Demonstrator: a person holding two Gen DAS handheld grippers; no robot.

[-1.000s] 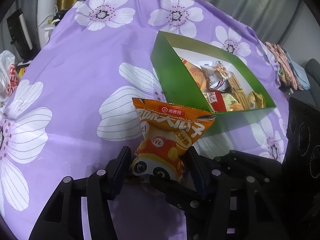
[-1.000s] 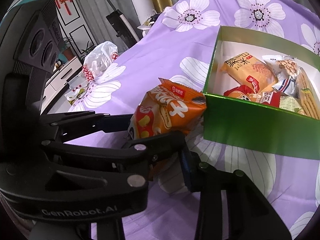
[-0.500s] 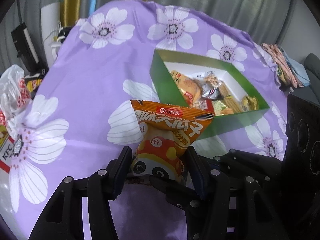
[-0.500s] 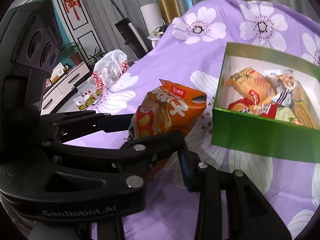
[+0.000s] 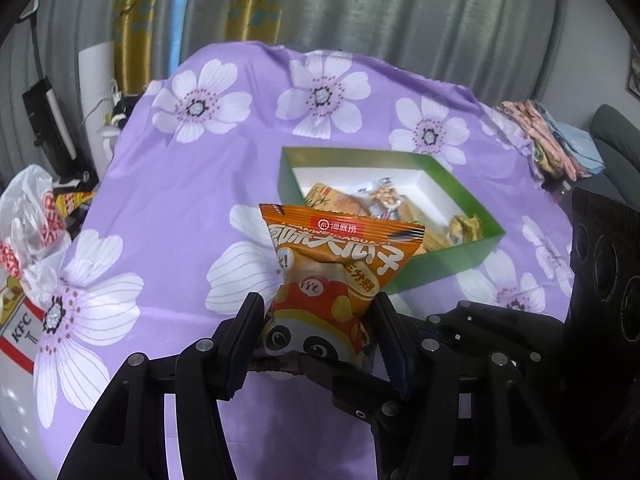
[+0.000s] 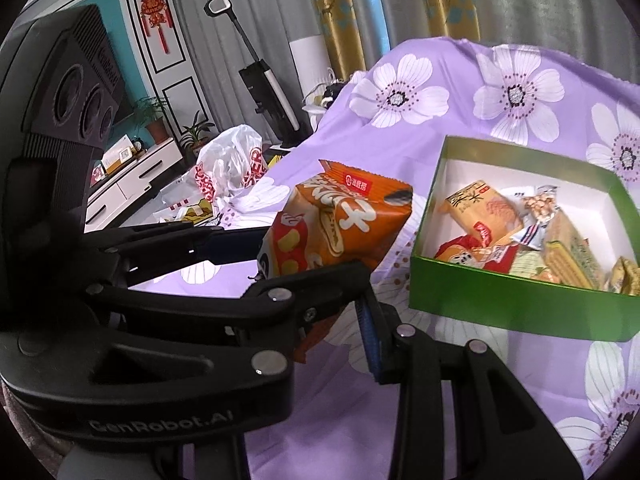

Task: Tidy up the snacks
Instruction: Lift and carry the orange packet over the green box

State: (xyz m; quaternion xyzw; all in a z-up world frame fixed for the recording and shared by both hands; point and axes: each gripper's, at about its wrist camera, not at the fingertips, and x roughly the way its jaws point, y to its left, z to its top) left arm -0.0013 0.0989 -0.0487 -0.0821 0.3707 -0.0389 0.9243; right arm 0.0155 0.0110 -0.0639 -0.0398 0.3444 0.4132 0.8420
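An orange foil snack packet printed with a panda [image 5: 336, 272] is standing upright, raised above the purple cloth, near-left of an open green cardboard box with white lining [image 5: 448, 258], which is holding assorted wrapped snacks [image 6: 516, 236].

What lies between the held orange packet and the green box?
Only bare purple flowered cloth separates the orange packet from the green box, in the right wrist view.

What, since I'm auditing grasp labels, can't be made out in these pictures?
1. Right wrist view: whether the right tool clamps the orange snack bag; its own finger covers the bag's bottom edge.
2. Left wrist view: the green box near-corner contents, hidden behind the bag held in the left tool.
3. Both views: print on the small wrappers inside the box, too small.
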